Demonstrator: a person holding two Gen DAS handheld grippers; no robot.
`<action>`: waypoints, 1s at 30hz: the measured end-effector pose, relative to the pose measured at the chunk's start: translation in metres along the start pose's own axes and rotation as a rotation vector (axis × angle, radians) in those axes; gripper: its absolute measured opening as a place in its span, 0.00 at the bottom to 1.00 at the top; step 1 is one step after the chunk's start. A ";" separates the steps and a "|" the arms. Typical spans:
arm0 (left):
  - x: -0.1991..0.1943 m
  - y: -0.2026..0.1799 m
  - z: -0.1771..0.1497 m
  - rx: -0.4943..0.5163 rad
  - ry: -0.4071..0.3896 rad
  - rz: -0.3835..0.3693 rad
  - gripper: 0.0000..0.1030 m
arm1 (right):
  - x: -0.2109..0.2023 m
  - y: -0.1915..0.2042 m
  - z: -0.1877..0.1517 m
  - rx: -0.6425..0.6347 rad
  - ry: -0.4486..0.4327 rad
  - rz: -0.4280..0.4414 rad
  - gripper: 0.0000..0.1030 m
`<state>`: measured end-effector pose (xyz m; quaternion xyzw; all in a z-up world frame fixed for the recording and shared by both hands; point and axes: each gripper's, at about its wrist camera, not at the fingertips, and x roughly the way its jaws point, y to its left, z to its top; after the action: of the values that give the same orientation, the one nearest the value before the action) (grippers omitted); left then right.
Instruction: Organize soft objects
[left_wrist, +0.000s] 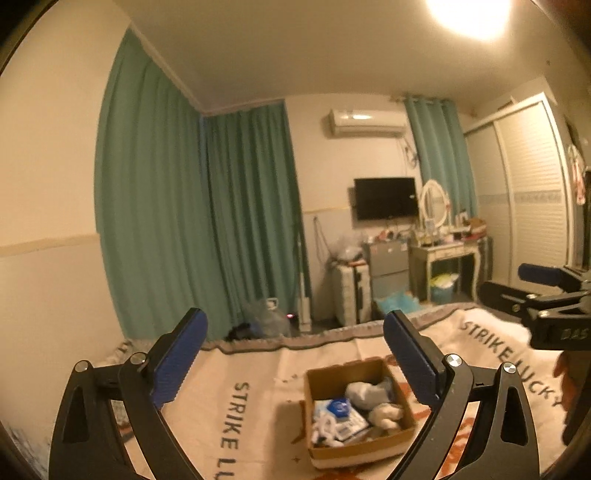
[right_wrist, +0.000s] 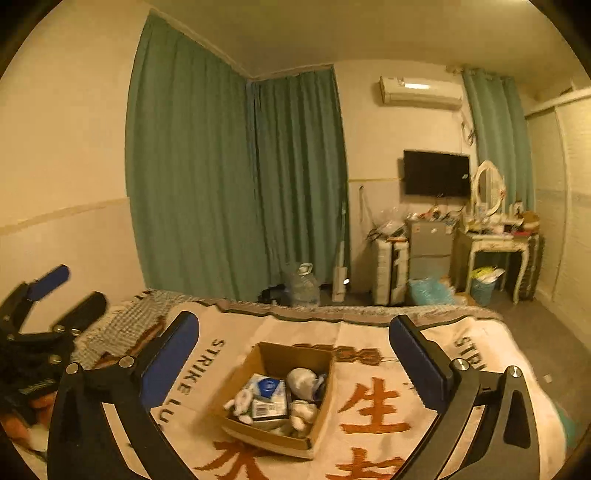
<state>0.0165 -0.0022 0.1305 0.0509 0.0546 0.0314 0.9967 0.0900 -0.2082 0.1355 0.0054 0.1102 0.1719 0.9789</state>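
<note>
A cardboard box sits on the bed's printed blanket. Inside lie a white plush toy, a grey-white soft bundle, a white pack with a blue round label, and another small white plush. My left gripper is open and empty, held above the blanket before the box; it also shows in the right wrist view. My right gripper is open and empty above the box; it shows at the right edge of the left wrist view.
Green curtains cover the far wall. Past the foot of the bed stand a water jug, a suitcase, a small grey fridge, a dressing table with a mirror and a wardrobe. A checked cloth lies at the bed's left.
</note>
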 end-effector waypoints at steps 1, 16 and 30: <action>-0.001 0.001 -0.002 -0.016 0.000 -0.005 0.95 | -0.003 0.000 -0.002 -0.007 -0.008 -0.010 1.00; 0.022 -0.010 -0.087 -0.064 0.161 0.024 0.95 | 0.016 -0.003 -0.111 0.036 0.018 -0.057 1.00; 0.029 -0.012 -0.107 -0.046 0.204 0.015 0.95 | 0.037 -0.004 -0.128 0.053 0.088 -0.059 1.00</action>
<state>0.0335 -0.0021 0.0199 0.0248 0.1546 0.0452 0.9866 0.0970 -0.2027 0.0027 0.0206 0.1580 0.1398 0.9773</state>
